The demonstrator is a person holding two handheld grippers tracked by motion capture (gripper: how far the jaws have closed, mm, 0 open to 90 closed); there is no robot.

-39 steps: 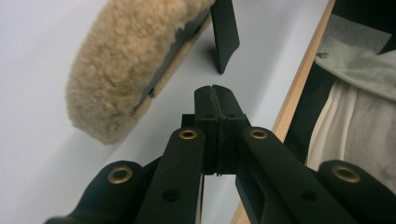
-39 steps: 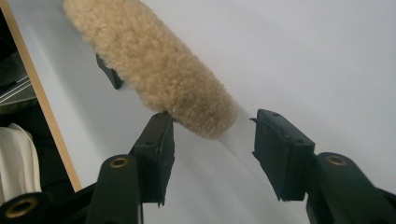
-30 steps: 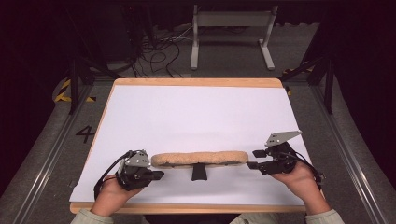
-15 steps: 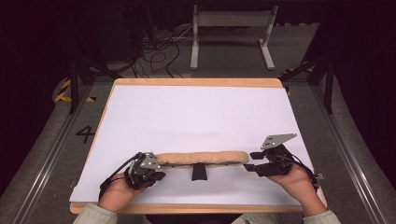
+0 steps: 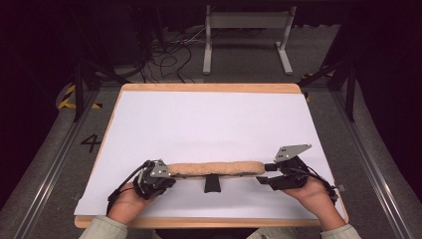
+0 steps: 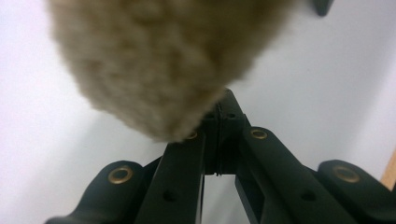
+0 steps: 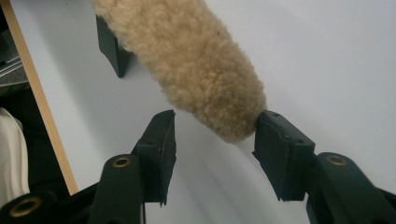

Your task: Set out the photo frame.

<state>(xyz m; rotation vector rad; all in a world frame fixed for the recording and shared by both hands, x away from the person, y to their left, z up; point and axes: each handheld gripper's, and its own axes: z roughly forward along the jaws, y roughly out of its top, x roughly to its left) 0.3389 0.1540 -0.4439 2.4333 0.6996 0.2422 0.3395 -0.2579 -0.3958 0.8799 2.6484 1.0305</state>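
Observation:
A long tan fleece roll (image 5: 214,168) lies crosswise near the front of the white table (image 5: 209,119), resting on a small black stand (image 5: 211,183). My left gripper (image 5: 171,175) is at its left end. In the left gripper view the gripper (image 6: 223,109) has its jaws together, and the fuzzy roll (image 6: 163,60) lies over its tips. I cannot tell whether any fleece is pinched. My right gripper (image 5: 263,174) is at the right end. In the right gripper view the gripper (image 7: 215,119) straddles the roll (image 7: 196,56). One pad touches it and the other stands apart. These jaws have just been closing.
The table has a wooden rim (image 5: 209,87), and its far half is bare white. Behind it stands a grey metal frame (image 5: 246,35) among cables (image 5: 169,59) on the floor. Rails run along both sides, and a "4" (image 5: 91,143) is painted at left.
The right gripper has edged slightly toward the roll's right end. The left gripper stays at the left end, jaws together.

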